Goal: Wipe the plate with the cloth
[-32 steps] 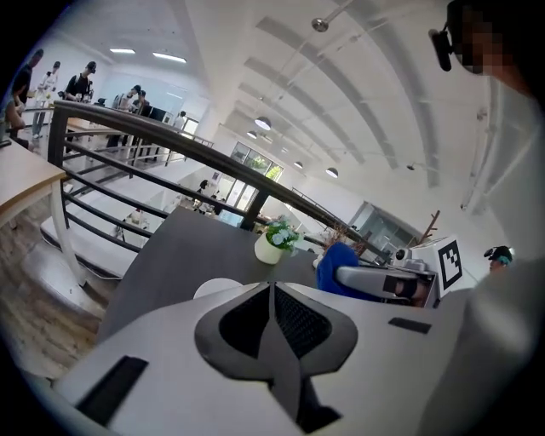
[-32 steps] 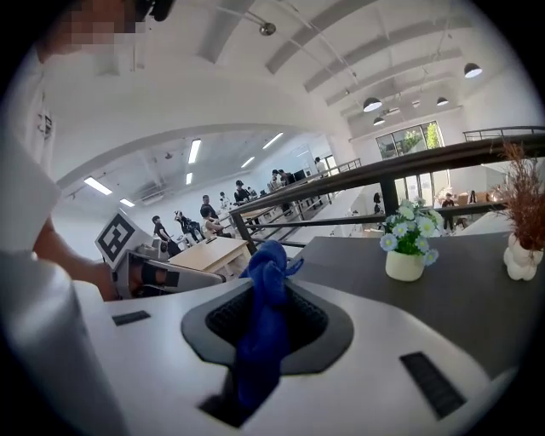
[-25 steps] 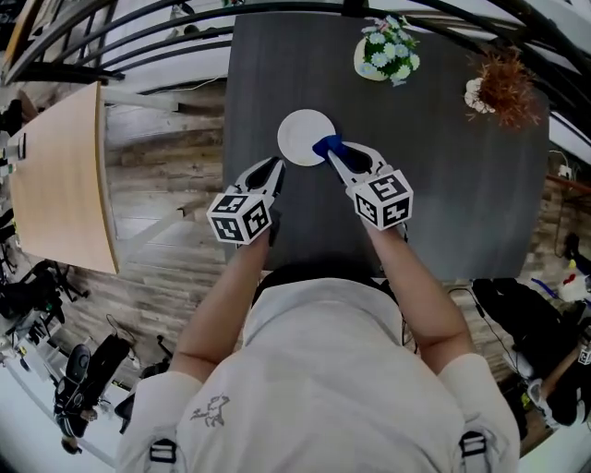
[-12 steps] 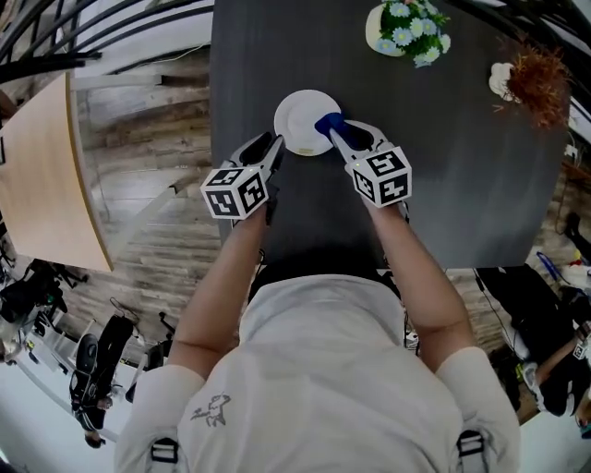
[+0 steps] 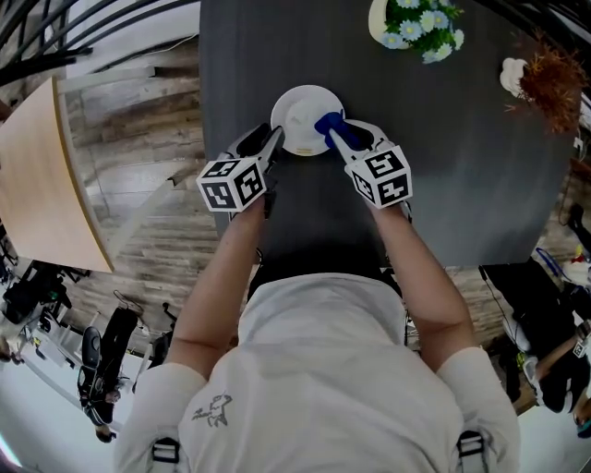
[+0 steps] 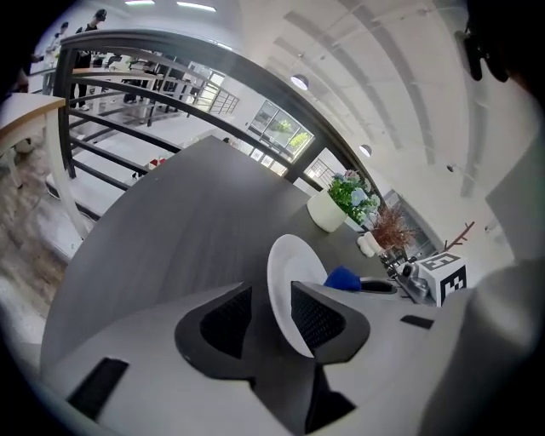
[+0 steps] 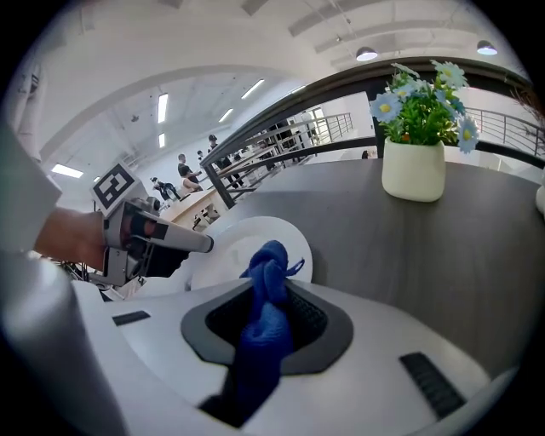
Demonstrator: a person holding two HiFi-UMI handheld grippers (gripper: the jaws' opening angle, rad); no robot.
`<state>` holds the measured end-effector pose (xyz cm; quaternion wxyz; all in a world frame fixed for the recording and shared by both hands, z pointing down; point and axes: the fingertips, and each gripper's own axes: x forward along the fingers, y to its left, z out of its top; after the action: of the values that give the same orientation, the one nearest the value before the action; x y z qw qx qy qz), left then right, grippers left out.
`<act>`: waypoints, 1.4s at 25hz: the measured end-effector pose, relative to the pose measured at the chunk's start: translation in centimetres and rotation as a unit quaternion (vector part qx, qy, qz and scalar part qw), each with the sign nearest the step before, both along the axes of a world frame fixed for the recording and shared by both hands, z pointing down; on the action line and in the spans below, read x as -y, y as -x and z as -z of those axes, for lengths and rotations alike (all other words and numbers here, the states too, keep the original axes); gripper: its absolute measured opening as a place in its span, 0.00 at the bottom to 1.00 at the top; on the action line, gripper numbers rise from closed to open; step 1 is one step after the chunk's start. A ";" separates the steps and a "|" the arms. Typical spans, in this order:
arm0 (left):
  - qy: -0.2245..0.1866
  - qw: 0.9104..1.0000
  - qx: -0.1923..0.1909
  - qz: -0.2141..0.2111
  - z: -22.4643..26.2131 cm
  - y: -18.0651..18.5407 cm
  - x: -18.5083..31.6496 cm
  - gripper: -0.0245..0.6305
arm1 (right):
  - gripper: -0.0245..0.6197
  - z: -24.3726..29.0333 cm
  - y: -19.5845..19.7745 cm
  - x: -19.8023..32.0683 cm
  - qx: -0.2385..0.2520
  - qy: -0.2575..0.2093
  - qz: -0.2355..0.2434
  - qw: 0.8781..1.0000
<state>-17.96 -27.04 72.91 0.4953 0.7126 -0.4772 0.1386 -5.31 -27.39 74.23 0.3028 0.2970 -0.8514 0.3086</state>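
Observation:
A white plate (image 5: 297,109) lies on the dark grey table (image 5: 462,175). My left gripper (image 5: 273,140) is at the plate's near left rim. In the left gripper view its jaws (image 6: 271,294) have just been opening and stand wide, with the plate's rim (image 6: 288,264) between them; a gap shows on the left side. My right gripper (image 5: 331,135) is shut on a bunched blue cloth (image 5: 328,123), whose tip rests over the plate's right side. The right gripper view shows the cloth (image 7: 267,317) clamped between the pads, with the plate (image 7: 243,240) just beyond.
A white pot of blue and white flowers (image 5: 412,22) stands at the table's far side, and a dried brown plant (image 5: 545,85) at the far right. A light wooden table (image 5: 37,175) is on the left, over wooden floor. Railings run behind the table.
Both grippers have moved down and in towards the plate. The left gripper's jaws have opened and now straddle the plate's rim. The right gripper keeps the cloth.

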 end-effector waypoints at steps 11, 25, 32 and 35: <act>-0.009 1.000 0.002 -0.004 -0.1 -1.5 1.0 0.15 | 0.14 -0.2 -0.1 -0.1 0.014 0.002 0.001 1.000; -0.037 0.993 -0.110 0.023 5.5 -5.4 -1.7 0.06 | 0.14 2.2 -5.1 -3.2 0.012 0.007 -0.026 1.000; -0.074 0.986 -0.144 -0.048 8.6 -7.2 -3.6 0.07 | 0.14 7.1 -2.7 1.3 0.010 -0.078 -0.012 0.997; -0.099 0.982 -0.146 -0.062 11.7 -8.7 -4.7 0.07 | 0.14 12.8 -1.6 1.0 0.035 -0.129 -0.002 0.991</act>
<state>-9.22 -22.36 61.21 0.4770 0.7988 -0.3662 0.0156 -3.74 -28.39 61.43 0.2311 0.3245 -0.8935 0.2074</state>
